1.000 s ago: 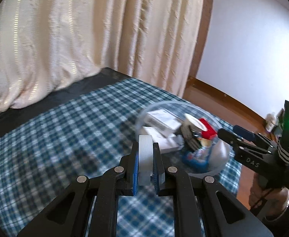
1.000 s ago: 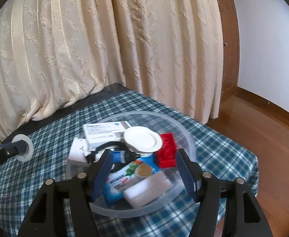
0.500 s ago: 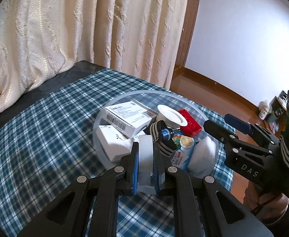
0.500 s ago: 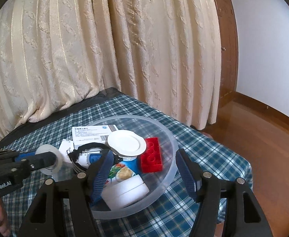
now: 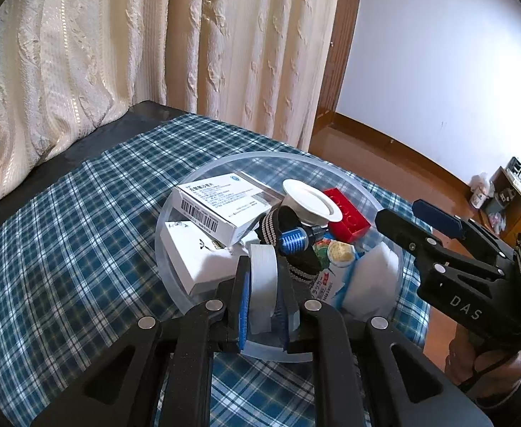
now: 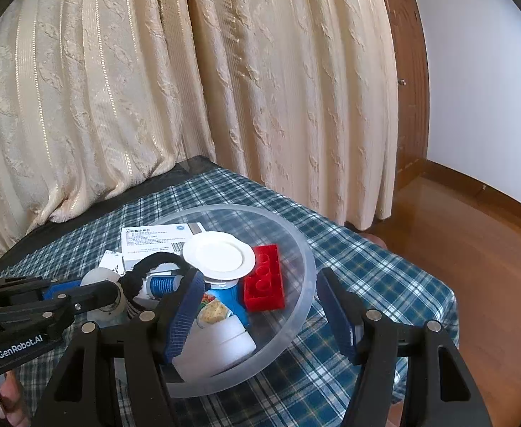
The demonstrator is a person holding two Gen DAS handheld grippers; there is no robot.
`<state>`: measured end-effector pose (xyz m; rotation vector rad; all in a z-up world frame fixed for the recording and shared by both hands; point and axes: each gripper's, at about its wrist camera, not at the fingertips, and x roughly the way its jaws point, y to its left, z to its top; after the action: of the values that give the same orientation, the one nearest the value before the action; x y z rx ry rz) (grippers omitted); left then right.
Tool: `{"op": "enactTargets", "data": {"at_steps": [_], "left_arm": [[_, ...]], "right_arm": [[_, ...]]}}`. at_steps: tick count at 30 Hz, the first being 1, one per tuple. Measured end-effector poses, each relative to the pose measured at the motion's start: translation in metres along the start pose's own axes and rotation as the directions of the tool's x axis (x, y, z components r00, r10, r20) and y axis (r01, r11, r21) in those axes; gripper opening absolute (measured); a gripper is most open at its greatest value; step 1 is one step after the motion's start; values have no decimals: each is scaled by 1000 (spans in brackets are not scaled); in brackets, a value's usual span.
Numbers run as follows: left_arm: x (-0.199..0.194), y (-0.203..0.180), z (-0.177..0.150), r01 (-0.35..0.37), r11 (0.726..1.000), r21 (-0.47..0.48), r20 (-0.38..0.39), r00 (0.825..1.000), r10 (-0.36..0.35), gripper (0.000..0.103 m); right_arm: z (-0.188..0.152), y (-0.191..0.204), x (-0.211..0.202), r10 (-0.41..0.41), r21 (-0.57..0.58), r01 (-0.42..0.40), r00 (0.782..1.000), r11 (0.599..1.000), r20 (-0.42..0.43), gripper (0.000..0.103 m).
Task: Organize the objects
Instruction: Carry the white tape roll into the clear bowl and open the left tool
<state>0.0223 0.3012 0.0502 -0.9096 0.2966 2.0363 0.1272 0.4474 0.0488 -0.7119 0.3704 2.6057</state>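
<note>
Left gripper [image 5: 263, 297] fingers clamped flat across tape roll [image 5: 264, 277], over clear bowl [image 5: 363, 192]. Roll looks light, stiff, smooth-sided; face grip suits. Right gripper [image 6: 258, 315] fingers apart, empty.

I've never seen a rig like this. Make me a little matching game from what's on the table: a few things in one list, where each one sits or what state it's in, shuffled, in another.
Things:
1. roll of tape
2. red brick
3. right gripper
4. clear bowl

States:
a. rests on the checked cloth
b. open, holding nothing
c. clamped in the left gripper
d. lies inside the bowl

Pairs: 1-c, 2-d, 3-b, 4-a
</note>
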Motion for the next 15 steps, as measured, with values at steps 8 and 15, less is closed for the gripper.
{"op": "enactTargets", "data": {"at_steps": [8, 15], "left_arm": [[-11, -3, -2, -21, 1000, 20, 35, 999, 20, 40], [-17, -3, -2, -41, 999, 29, 46, 998, 39, 49]], "right_arm": [[0, 0, -2, -3, 2, 3, 1000, 1000, 1, 69], [2, 3, -4, -2, 0, 2, 1000, 1000, 4, 69]]}}
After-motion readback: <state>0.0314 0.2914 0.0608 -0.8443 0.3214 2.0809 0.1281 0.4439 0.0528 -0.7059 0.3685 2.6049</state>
